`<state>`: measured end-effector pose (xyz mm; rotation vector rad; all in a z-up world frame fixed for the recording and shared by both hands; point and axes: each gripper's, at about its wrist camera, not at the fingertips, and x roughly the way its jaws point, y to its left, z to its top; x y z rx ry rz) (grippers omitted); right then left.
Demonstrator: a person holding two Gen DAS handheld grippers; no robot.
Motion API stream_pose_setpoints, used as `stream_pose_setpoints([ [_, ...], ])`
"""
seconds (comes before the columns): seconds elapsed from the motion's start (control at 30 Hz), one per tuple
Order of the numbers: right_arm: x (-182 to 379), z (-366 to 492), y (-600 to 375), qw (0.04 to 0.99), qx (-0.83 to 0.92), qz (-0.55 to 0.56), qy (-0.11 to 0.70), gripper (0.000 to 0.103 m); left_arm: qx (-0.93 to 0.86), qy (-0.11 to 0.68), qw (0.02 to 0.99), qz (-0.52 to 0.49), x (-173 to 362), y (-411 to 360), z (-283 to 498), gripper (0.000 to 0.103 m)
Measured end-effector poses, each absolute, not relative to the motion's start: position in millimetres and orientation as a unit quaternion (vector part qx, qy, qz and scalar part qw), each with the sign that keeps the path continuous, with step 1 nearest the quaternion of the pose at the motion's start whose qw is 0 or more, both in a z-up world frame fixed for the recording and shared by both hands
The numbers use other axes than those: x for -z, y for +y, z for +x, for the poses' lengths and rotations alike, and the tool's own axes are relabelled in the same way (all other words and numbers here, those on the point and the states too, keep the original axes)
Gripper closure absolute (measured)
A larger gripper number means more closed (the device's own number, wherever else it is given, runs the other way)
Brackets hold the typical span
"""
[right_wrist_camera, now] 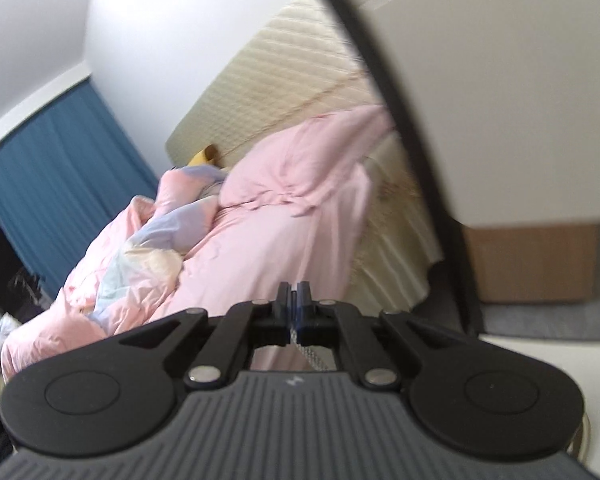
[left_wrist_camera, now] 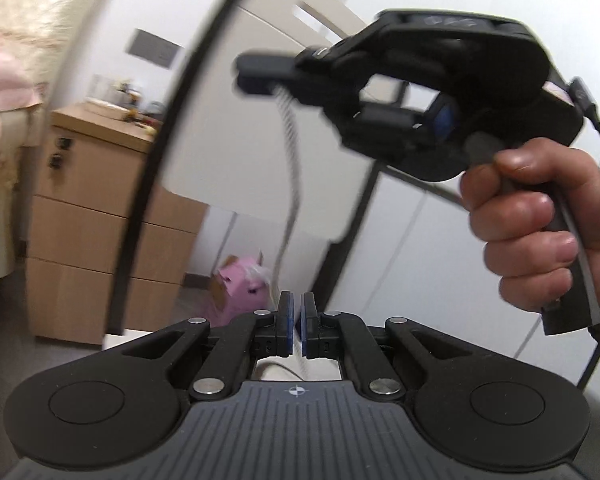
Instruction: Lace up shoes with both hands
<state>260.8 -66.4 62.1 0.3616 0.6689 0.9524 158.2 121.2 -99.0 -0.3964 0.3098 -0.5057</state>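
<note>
A white shoelace hangs taut between my two grippers. In the left wrist view my left gripper sits at the bottom centre, its blue pads closed on the lace's lower stretch. Up and to the right, a person's hand holds my right gripper, which is shut on the upper end of the lace. The right wrist view shows the right gripper closed, with the woven lace trailing down behind its pads. No shoe is visible in either view.
A white chair back with a black frame stands close ahead. A wooden drawer cabinet and a pink toy are at the left. A bed with pink bedding and a blue curtain lie beyond.
</note>
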Motion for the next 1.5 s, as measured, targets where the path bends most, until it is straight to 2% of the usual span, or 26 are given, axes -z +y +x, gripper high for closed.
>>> stream_pose_setpoints([
  [0.07, -74.8, 259.2, -48.6, 0.820, -0.457, 0.156, 0.306, 0.100, 0.231, 0.143, 0.939, -0.212, 97.6, 137.3, 153.0, 0.089],
  [0.13, -86.1, 257.2, -33.6, 0.824, -0.461, 0.145, 0.296, 0.100, 0.213, 0.134, 0.943, -0.218, 95.5, 148.1, 150.0, 0.055],
  [0.17, -89.9, 255.8, -29.1, 0.828, -0.459, 0.139, 0.289, 0.100, 0.204, 0.126, 0.946, -0.218, 94.2, 153.9, 146.3, 0.052],
  [0.37, -72.7, 248.6, -48.7, 0.870, -0.390, 0.126, 0.276, 0.100, 0.212, 0.105, 0.951, -0.198, 81.1, 159.7, 137.6, 0.051],
  [0.73, 6.5, 226.7, -123.1, 0.849, -0.328, 0.240, 0.337, 0.100, 0.280, 0.119, 0.941, -0.147, 86.8, 111.4, 139.6, 0.051],
  [0.8, 14.5, 223.6, -130.4, 0.841, -0.331, 0.257, 0.342, 0.100, 0.288, 0.121, 0.939, -0.142, 88.5, 101.9, 138.9, 0.052],
  [0.83, 18.2, 222.2, -133.7, 0.837, -0.332, 0.264, 0.345, 0.100, 0.291, 0.122, 0.939, -0.139, 89.8, 98.1, 138.8, 0.056],
  [0.87, 22.0, 220.8, -137.1, 0.833, -0.333, 0.271, 0.347, 0.100, 0.295, 0.123, 0.938, -0.136, 91.5, 94.8, 139.3, 0.063],
  [0.9, 24.4, 219.6, -140.9, 0.831, -0.334, 0.278, 0.348, 0.100, 0.298, 0.123, 0.937, -0.134, 93.1, 91.4, 139.8, 0.081],
  [0.93, 25.1, 218.7, -145.3, 0.829, -0.334, 0.284, 0.348, 0.100, 0.301, 0.124, 0.937, -0.130, 94.5, 89.0, 139.9, 0.095],
  [0.97, 25.7, 217.9, -149.7, 0.827, -0.334, 0.290, 0.347, 0.100, 0.303, 0.124, 0.936, -0.126, 95.9, 86.9, 139.8, 0.098],
  [1.07, 27.8, 215.3, -162.8, 0.821, -0.333, 0.308, 0.346, 0.099, 0.313, 0.129, 0.934, -0.118, 100.4, 81.6, 140.6, 0.100],
  [1.2, 32.1, 210.6, -186.2, 0.811, -0.345, 0.327, 0.341, 0.093, 0.320, 0.143, 0.930, -0.111, 106.0, 77.7, 140.9, 0.100],
  [1.3, 36.3, 208.4, -200.3, 0.808, -0.339, 0.342, 0.339, 0.075, 0.327, 0.149, 0.928, -0.100, 107.9, 74.2, 140.9, 0.100],
  [1.5, 42.6, 209.4, -204.4, 0.799, -0.342, 0.351, 0.350, 0.074, 0.337, 0.162, 0.923, -0.088, 109.5, 68.6, 143.9, 0.100],
])
